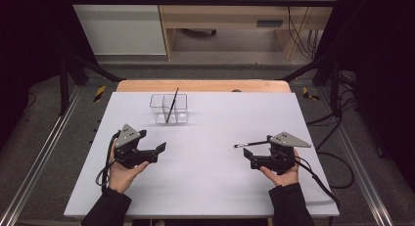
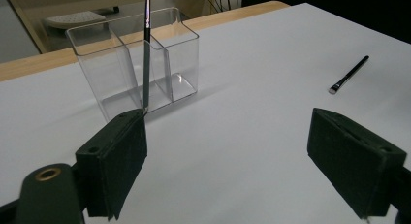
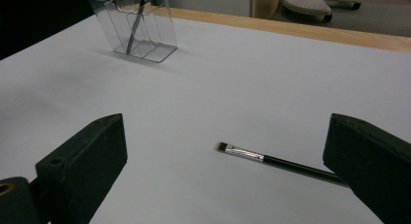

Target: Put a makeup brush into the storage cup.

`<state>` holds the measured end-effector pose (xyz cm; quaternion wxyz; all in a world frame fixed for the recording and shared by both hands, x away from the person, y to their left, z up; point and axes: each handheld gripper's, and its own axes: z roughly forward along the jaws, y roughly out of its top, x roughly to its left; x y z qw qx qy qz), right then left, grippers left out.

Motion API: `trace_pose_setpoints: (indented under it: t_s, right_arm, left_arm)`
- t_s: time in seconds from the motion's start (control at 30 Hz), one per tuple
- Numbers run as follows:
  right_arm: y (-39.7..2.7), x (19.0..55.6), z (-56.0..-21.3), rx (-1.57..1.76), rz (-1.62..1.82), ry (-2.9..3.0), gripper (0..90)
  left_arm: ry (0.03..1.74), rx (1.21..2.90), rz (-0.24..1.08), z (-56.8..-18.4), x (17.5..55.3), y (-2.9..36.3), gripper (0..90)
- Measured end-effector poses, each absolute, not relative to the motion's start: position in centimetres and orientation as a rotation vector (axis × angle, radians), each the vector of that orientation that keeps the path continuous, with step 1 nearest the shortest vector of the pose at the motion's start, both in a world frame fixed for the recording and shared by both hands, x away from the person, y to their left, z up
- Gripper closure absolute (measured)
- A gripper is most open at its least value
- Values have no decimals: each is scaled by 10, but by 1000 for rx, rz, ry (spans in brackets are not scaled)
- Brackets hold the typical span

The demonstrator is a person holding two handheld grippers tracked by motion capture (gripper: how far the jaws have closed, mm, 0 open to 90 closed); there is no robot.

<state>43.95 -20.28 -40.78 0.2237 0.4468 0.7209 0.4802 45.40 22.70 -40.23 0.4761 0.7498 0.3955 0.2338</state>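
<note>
A clear two-compartment holder [image 1: 157, 107] [image 2: 181, 59] [image 3: 152, 30] stands at the table's far middle-left. A thin dark brush [image 1: 172, 104] [image 2: 146, 54] [image 3: 132, 37] leans upright in it. My left gripper [image 1: 159, 149] [image 2: 228, 136] is open with nothing between its jaws, a little short of the holder. A second brush [image 1: 250, 144] [image 2: 350, 73] [image 3: 261, 158] lies flat on the white table, bristles pointing left. My right gripper [image 1: 254, 150] [image 3: 225, 136] is open around it; the handle runs behind the right-hand jaw and the pads do not press on it.
The white table top [image 1: 205, 187] ends in a wooden strip [image 1: 203, 85] at the far side. Black frame posts and cables flank the table. A person's hands and dark sleeves come in from the near edge.
</note>
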Motion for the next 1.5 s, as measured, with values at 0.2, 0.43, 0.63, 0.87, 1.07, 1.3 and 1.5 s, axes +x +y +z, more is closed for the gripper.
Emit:
trace_pose_setpoints:
  t_s: [0.2, 0.43, 0.63, 0.87, 1.07, 1.3, 1.5]
  right_arm:
    - [-202, 439, -409, 1233, 1314, 1999, 25]
    - [-202, 439, -410, 1231, 1302, 2007, 25]
    - [-202, 441, -411, 1234, 1285, 2014, 26]
    - [-198, 450, -418, 1238, 1249, 2042, 26]
    - [-196, 461, -424, 1252, 1210, 2062, 30]
    - [-195, 478, -432, 1270, 1122, 2101, 38]
    - [-196, 492, -441, 1279, 1070, 2117, 47]
  left_arm:
    - [982, 1832, 568, -407, 451, 233, 134]
    - [991, 1837, 569, -412, 445, 238, 133]
    - [1001, 1829, 568, -416, 442, 245, 131]
    - [1027, 1820, 578, -418, 442, 253, 131]
    - [1030, 1830, 585, -420, 443, 254, 130]
    - [1039, 1828, 588, -420, 443, 256, 130]
    - [1044, 1837, 587, -423, 445, 256, 130]
